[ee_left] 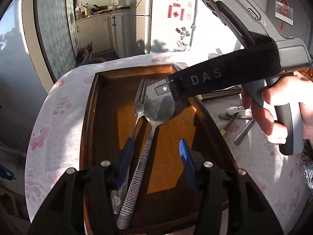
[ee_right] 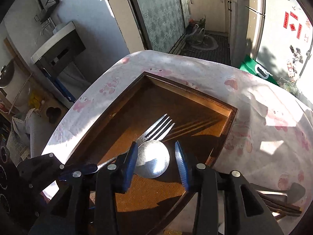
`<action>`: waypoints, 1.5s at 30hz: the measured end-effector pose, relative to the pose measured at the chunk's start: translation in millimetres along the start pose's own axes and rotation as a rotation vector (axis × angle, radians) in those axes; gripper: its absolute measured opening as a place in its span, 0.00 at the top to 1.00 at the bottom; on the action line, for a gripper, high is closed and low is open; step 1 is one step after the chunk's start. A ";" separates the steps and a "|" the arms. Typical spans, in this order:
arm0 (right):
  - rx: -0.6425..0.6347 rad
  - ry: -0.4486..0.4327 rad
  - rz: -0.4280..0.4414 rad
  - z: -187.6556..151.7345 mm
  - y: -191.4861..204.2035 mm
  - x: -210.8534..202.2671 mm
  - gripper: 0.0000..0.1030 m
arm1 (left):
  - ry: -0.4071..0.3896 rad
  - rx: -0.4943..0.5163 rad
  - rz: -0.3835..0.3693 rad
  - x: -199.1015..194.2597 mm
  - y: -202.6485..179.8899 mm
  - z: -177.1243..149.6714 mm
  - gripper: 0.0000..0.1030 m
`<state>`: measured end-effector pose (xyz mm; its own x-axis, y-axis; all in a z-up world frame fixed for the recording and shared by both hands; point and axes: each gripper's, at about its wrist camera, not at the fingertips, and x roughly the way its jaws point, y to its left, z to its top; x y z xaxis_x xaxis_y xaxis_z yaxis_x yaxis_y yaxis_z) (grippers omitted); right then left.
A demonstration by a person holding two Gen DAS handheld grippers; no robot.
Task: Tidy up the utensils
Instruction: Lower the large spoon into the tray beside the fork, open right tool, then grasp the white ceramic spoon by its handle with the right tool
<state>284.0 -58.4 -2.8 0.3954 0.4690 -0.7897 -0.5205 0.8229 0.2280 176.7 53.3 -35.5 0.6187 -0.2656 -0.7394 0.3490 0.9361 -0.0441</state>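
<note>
Spoon (ee_left: 158, 107): lying in tray (ee_left: 92, 117), beside fork (ee_left: 139, 98).
Left gripper (ee_left: 154, 162): open, straddling the handle.
Right gripper (ee_right: 155, 162): open around the bowl (apparently untouched).
Risk: withdrawing pads may nudge it askew.

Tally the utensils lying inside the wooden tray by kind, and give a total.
Inside the wooden tray:
Forks: 1, the fork
Spoons: 1, the spoon
Total: 2
More utensils lie on the tablecloth outside the tray; they are too hidden to count.
</note>
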 end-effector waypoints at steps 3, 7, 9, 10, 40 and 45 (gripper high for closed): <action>0.022 -0.045 0.029 -7.9 -8.6 -34.3 0.32 | -0.023 0.030 -0.049 -11.0 -15.3 -3.4 0.34; 0.078 -0.105 0.011 -30.6 -39.5 -90.1 0.27 | -0.046 0.115 -0.096 -23.8 -53.0 -7.8 0.26; 0.126 -0.127 -0.008 -46.9 -60.9 -115.1 0.25 | -0.064 0.140 -0.129 -29.6 -71.7 -9.1 0.17; 0.146 -0.137 -0.031 -55.0 -71.0 -127.0 0.25 | -0.076 0.149 -0.148 -32.1 -80.6 -9.4 0.16; 0.465 -0.108 -0.081 -165.1 -159.3 -105.8 0.94 | -0.081 0.209 -0.173 -1.8 -157.5 -10.2 0.10; 0.349 -0.163 -0.097 -158.9 -145.2 -140.0 0.96 | -0.096 0.217 -0.158 0.8 -152.1 -7.9 0.10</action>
<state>183.9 -294.5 -15.8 0.5594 0.4055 -0.7229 -0.1977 0.9123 0.3587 118.6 -87.5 -34.7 0.6051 -0.4346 -0.6670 0.5824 0.8129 -0.0013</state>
